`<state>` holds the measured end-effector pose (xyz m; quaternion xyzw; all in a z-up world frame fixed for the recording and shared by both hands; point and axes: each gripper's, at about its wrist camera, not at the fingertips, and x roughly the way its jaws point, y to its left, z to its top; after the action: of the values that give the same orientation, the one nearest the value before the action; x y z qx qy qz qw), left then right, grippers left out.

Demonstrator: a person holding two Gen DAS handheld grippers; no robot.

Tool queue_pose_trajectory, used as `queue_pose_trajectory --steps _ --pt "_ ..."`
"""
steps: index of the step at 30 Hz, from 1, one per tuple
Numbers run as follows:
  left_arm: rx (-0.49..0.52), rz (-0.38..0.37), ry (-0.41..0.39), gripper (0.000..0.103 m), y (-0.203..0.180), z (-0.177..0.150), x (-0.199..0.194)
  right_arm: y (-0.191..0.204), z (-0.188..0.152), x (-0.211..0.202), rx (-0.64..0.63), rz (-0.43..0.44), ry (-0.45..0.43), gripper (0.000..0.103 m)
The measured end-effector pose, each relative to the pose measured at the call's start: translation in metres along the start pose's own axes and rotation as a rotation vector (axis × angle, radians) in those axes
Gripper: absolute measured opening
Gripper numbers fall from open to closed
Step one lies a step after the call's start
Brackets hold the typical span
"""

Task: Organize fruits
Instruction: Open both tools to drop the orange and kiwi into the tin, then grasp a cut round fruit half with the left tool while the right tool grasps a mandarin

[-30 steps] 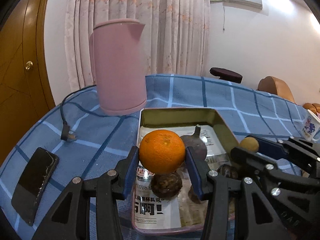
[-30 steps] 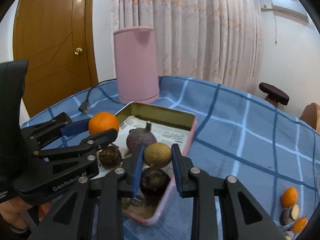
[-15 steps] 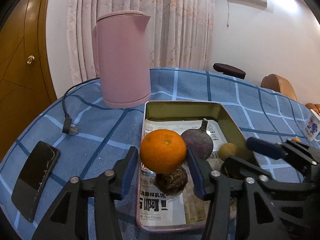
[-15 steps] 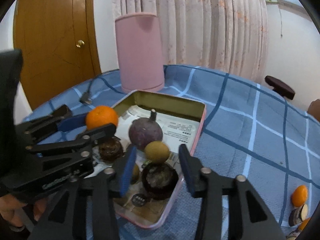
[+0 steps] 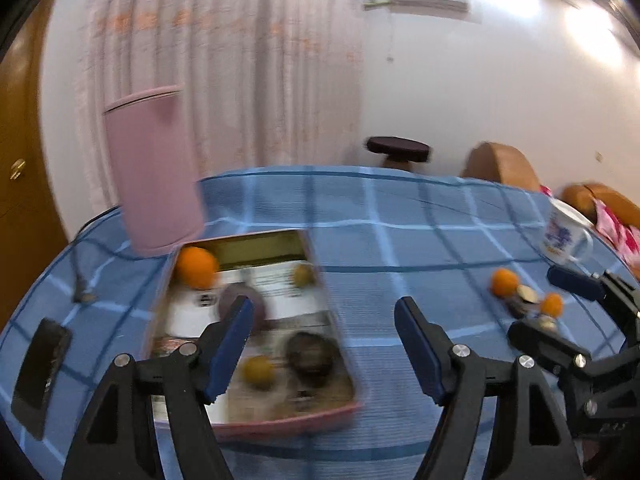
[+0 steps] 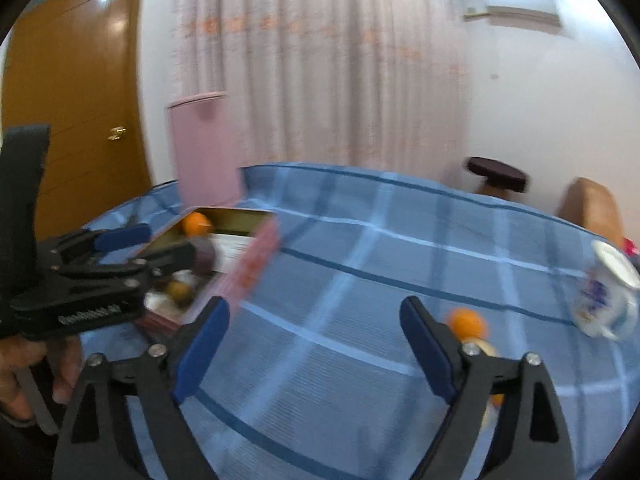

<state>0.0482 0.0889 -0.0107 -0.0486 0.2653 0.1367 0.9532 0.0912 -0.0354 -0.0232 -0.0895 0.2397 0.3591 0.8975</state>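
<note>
— How far along was the fruit sorting?

— Well on, I'd judge, but not finished. The tray already held an orange at its far end, a dark purple fruit beside it, two small yellowish fruits and a dark round one nearer the front.

— And what was left?

— Two small orange fruits with some blurred bits lay on the blue checked cloth, near the mug — well apart from the tray.

— The tools?

— The left gripper and the right gripper both stood spread wide, carrying nothing. A pink kettle stood behind the tray.
</note>
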Motion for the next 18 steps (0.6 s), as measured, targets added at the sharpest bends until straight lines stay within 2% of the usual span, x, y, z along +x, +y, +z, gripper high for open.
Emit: queue_pose_trajectory --steps 3,7,13,18 --pt "0.058 -0.052 0.016 0.074 -0.038 0.001 0.007 -0.040 -0.016 -0.020 0.053 -0.136 -0.002 0.094" --pt "0.109 -0.135 0.072 0.074 -0.082 -0.002 0.023 -0.088 -0.026 -0.036 0.169 -0.213 -0.006 0.094" --pt "0.197 -0.233 0.137 0.074 -0.144 -0.011 0.040 -0.127 -0.037 -0.045 0.266 -0.285 -0.012 0.096" --pt "0.214 -0.301 0.223 0.074 -0.174 -0.017 0.063 -0.142 -0.043 -0.053 0.307 -0.286 -0.027 0.098"
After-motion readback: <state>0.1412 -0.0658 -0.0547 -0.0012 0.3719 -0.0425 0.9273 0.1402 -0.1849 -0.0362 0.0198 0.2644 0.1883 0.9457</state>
